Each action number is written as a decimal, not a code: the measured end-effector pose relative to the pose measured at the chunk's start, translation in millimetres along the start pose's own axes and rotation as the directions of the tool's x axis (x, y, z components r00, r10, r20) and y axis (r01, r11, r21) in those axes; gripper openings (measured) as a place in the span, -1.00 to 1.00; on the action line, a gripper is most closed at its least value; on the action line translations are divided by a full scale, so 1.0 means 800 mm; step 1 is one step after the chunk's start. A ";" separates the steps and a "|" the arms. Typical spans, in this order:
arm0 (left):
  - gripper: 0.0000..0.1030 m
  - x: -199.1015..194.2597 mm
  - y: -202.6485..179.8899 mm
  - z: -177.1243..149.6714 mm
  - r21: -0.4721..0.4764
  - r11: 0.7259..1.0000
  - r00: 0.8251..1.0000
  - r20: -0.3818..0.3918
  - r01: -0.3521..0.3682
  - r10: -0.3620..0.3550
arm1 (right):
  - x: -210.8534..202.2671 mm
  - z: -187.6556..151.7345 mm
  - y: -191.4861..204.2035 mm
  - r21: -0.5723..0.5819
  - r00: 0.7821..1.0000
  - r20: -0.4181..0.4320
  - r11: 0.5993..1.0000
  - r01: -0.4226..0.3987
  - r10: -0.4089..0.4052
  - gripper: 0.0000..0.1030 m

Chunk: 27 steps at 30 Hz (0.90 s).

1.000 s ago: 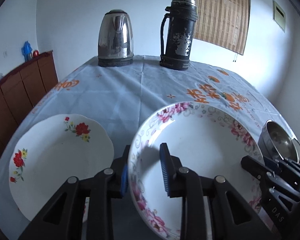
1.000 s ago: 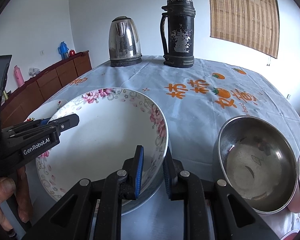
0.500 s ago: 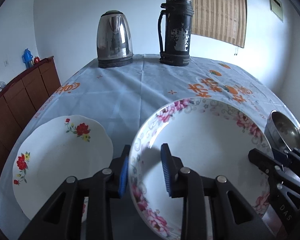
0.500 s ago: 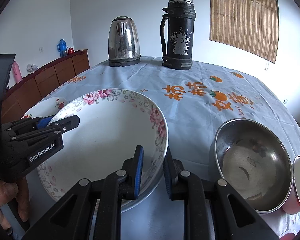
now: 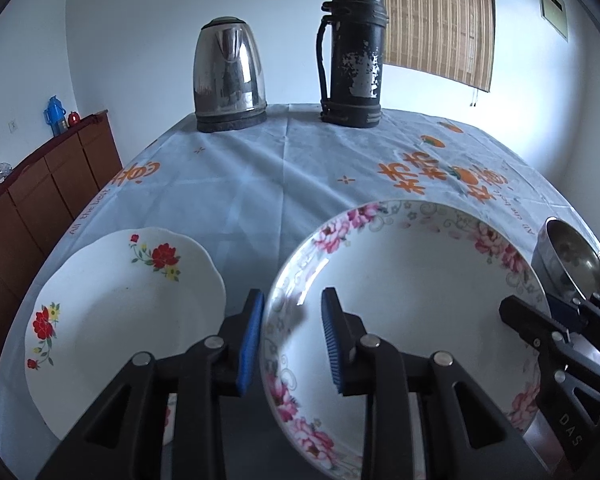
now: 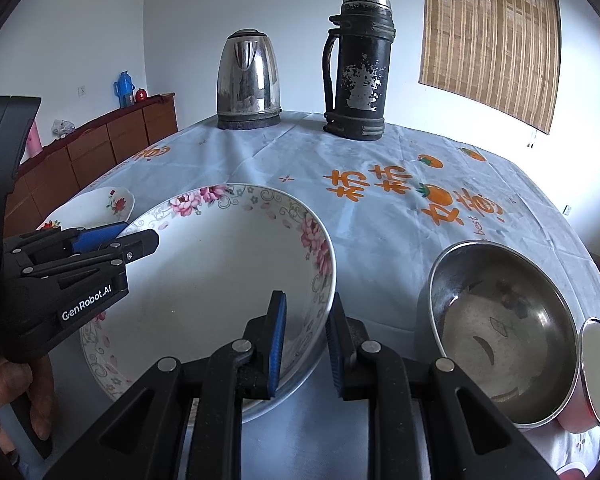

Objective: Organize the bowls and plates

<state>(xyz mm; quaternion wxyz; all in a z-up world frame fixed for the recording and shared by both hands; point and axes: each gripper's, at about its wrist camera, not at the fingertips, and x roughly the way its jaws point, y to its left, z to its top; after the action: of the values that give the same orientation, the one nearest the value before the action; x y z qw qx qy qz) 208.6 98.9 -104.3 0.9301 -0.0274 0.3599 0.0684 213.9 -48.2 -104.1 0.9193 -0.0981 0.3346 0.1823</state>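
Observation:
A large white bowl with pink flowers on its rim (image 5: 412, 300) (image 6: 220, 272) sits between both grippers on the blue tablecloth. My left gripper (image 5: 292, 320) is shut on its left rim, one blue pad outside the wall and one inside. My right gripper (image 6: 306, 320) is shut on the right rim the same way. Each gripper shows in the other's view: the left gripper (image 6: 100, 240), the right gripper (image 5: 540, 328). A white scalloped plate with red flowers (image 5: 120, 320) (image 6: 96, 208) lies just left of the bowl. I cannot tell whether the bowl is off the cloth.
A steel bowl (image 6: 500, 328) (image 5: 572, 256) stands right of the floral bowl, with a small lidded red container (image 6: 596, 368) beside it. A steel kettle (image 6: 248, 80) and a black thermos (image 6: 360, 68) stand at the far edge. A wooden sideboard (image 5: 40, 200) lines the left wall.

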 end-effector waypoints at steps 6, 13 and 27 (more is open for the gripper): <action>-0.47 0.000 0.000 0.000 -0.001 1.000 1.000 0.000 0.001 -0.001 | 0.000 0.000 0.000 0.000 1.000 0.001 1.000 0.000 0.000 -0.58; -0.47 0.000 0.001 0.000 -0.007 1.000 1.000 0.000 0.007 -0.007 | 0.000 0.000 0.000 0.002 1.000 0.001 1.000 -0.001 0.001 -0.58; -0.47 -0.001 0.007 0.000 -0.026 0.999 1.000 -0.001 0.027 -0.027 | 0.001 0.000 0.001 -0.005 1.000 0.001 1.000 0.005 -0.005 -0.58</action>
<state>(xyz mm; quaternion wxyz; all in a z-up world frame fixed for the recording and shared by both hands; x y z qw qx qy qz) 207.4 104.3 -103.8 0.9302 -0.0442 0.3592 0.0606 213.9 -47.5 -104.6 0.9198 -0.1011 0.3335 0.1806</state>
